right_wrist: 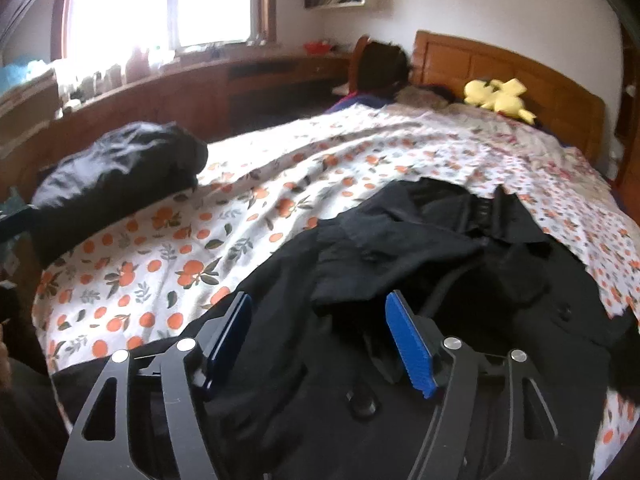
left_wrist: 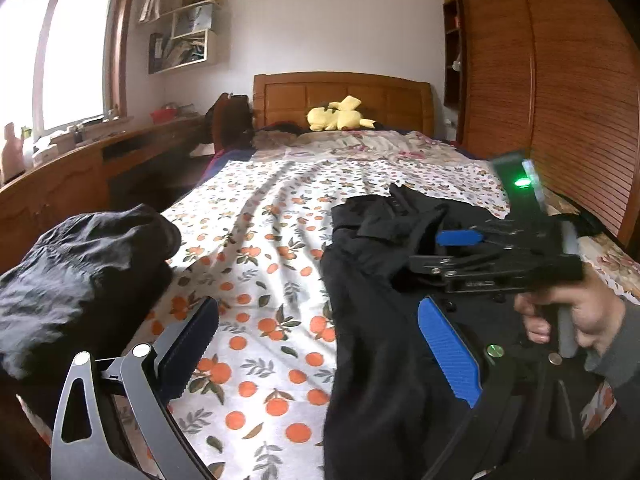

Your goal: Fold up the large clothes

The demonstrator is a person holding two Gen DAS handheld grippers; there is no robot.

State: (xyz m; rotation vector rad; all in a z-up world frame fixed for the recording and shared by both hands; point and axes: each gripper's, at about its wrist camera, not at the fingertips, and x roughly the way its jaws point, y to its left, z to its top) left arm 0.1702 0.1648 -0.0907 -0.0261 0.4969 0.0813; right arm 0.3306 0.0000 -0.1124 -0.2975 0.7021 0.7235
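A large black coat (left_wrist: 376,320) lies spread on the orange-print bedsheet (left_wrist: 260,248), right of centre; it fills the lower middle of the right wrist view (right_wrist: 420,248). My left gripper (left_wrist: 320,344) is open, its blue-padded fingers (left_wrist: 448,352) straddling the coat's left edge above the sheet. My right gripper (right_wrist: 320,340) is open above the coat's front, nothing between its pads. In the left wrist view the right gripper (left_wrist: 460,248) hovers over the coat's upper part, held by a hand (left_wrist: 568,312).
A second bundled black garment (left_wrist: 80,272) lies at the bed's left edge, also in the right wrist view (right_wrist: 120,172). A yellow plush toy (left_wrist: 340,118) sits by the wooden headboard (left_wrist: 340,92). A wooden desk (left_wrist: 80,168) runs along the left, a wardrobe (left_wrist: 540,80) on the right.
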